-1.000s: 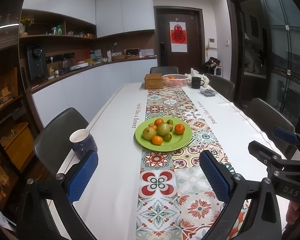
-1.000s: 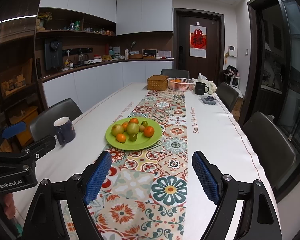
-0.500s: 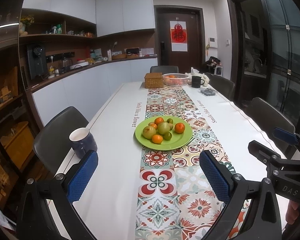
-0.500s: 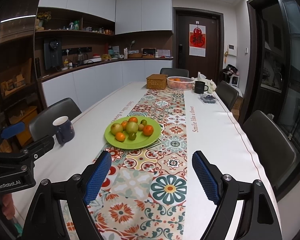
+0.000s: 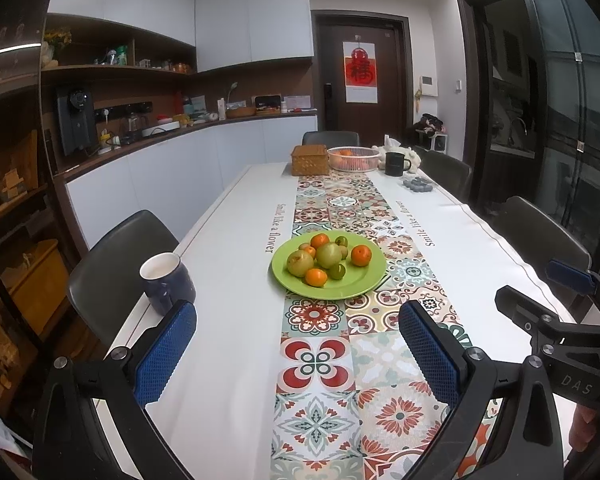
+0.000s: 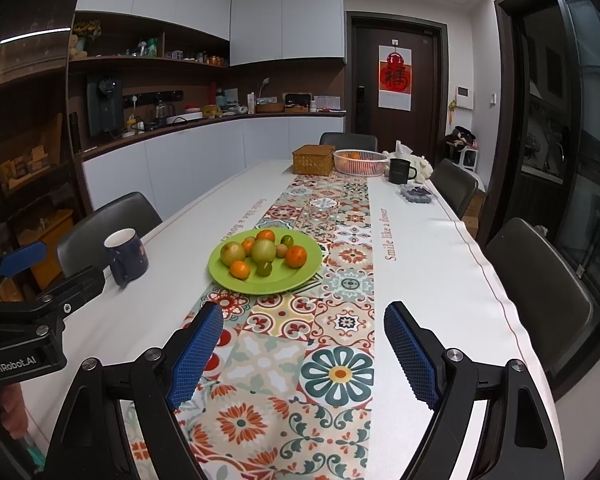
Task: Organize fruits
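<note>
A green plate (image 5: 356,284) (image 6: 288,278) sits on the patterned table runner and holds several oranges and green fruits, among them an orange (image 5: 361,255) (image 6: 296,256) and a large green fruit (image 5: 328,254) (image 6: 263,250). My left gripper (image 5: 296,344) is open and empty, above the near table, short of the plate. My right gripper (image 6: 304,340) is open and empty, also short of the plate. A white basket (image 5: 353,159) (image 6: 360,162) with oranges stands at the far end.
A dark blue mug (image 5: 167,282) (image 6: 126,256) stands left of the plate near the table edge. A wicker box (image 5: 310,159) (image 6: 313,159), a black mug (image 5: 395,164) (image 6: 400,171) and a dark tray (image 5: 418,184) stand at the far end. Chairs line both sides.
Both grippers have drifted slightly; the plate sits a little further left in the right wrist view. Both stay open and empty.
</note>
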{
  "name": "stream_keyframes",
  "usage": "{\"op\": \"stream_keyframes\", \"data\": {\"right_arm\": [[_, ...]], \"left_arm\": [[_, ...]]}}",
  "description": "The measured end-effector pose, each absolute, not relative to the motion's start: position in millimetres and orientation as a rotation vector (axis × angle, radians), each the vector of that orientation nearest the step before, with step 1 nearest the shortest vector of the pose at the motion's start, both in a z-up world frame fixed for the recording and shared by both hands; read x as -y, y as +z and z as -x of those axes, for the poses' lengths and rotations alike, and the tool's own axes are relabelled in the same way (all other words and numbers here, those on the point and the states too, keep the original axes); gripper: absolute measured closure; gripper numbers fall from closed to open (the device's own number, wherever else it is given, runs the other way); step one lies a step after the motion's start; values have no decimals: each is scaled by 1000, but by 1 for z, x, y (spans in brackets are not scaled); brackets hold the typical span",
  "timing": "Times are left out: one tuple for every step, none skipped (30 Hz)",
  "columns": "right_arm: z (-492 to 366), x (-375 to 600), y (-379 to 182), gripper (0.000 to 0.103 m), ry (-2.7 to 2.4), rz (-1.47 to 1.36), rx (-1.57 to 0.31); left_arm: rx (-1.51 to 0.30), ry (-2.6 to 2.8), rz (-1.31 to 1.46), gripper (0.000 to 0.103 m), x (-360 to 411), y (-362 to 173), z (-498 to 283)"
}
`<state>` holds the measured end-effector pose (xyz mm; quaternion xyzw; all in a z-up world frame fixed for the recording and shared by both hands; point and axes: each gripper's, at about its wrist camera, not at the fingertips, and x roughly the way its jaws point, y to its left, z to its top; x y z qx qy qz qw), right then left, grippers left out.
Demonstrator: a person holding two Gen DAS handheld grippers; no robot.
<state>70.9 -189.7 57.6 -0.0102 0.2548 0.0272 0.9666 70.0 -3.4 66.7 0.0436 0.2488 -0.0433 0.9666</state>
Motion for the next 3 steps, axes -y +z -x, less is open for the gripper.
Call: {"op": "stream_keyframes", "data": {"right_arm": [[-71,190,57,20,55,22,-515],[-71,190,57,20,54,21,-516],[-71,190,57,20,54,21,-517]], "left_arm": [[-504,-87,-88,0,4,66,-70],[-505,-86,-87,0,4,66,-71],[-505,-85,-85,0,4,66,-71]]}}
